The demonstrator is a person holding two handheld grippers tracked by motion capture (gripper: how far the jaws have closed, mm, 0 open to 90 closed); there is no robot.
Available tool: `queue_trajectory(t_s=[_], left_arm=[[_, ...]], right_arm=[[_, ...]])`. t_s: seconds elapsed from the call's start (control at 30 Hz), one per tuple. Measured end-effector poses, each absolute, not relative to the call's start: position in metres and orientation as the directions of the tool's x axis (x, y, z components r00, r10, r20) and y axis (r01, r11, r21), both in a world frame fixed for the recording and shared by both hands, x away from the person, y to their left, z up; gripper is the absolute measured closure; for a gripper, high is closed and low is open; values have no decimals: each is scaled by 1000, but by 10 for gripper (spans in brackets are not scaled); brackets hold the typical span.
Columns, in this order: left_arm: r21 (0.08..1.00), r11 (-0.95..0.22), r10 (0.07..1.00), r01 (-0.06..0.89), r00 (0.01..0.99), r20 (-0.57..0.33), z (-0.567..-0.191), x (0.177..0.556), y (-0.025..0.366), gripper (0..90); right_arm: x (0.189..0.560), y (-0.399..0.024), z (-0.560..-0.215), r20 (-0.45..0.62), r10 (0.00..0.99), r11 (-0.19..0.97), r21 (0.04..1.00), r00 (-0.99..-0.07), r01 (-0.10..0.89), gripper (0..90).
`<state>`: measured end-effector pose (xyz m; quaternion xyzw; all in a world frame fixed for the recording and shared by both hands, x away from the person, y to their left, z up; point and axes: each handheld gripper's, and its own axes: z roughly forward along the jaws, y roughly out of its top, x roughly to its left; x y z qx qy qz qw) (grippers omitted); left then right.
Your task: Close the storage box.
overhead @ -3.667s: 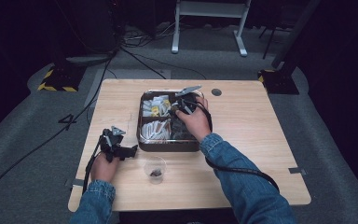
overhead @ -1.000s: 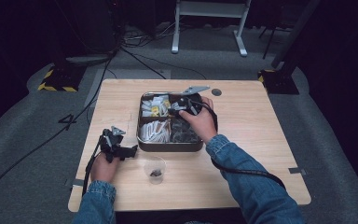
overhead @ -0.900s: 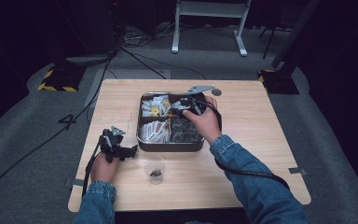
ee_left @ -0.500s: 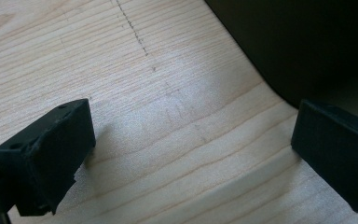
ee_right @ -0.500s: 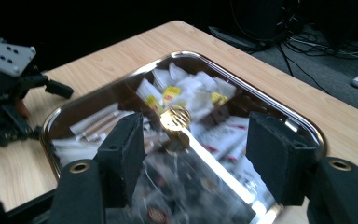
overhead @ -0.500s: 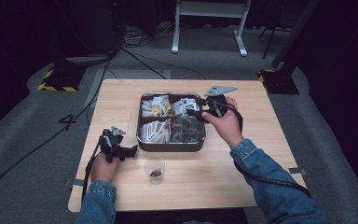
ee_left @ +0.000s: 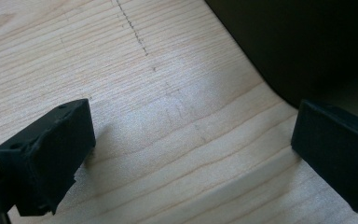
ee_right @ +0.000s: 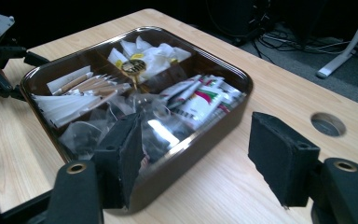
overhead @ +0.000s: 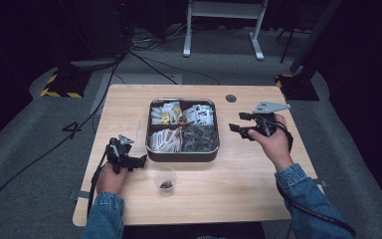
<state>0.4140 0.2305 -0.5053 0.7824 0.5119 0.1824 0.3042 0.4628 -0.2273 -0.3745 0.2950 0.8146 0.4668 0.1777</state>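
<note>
The right gripper (overhead: pixel 238 123) hovers just beside the right wall of the compartment tray (overhead: pixel 151 149), its jaws having just been opening and now wide with nothing between them; the left gripper (overhead: pixel 139 160) rests on the bench (overhead: pixel 229 194), jaws spread and empty too. If the right gripper swings back over the loose packets (ee_right: pixel 193 100) carelessly, it could clip the rim and shove the tray toward the small cup (overhead: pixel 165 180).
</note>
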Motion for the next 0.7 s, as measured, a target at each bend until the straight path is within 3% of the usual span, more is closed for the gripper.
queue_trajectory(t_s=[0.23,0.43,0.7], left_arm=[[662,-291,912,691,409,-26,-505,414,230,0],[663,-291,912,690,409,-26,-505,414,231,0],[662,-291,912,691,410,-28,-505,414,231,0]], right_arm=[[452,-275,-393,32,703,326,873,-711,362,356],[451,-290,-404,34,717,344,851,-697,396,343],[450,-308,-447,8,753,399,790,-658,466,330]])
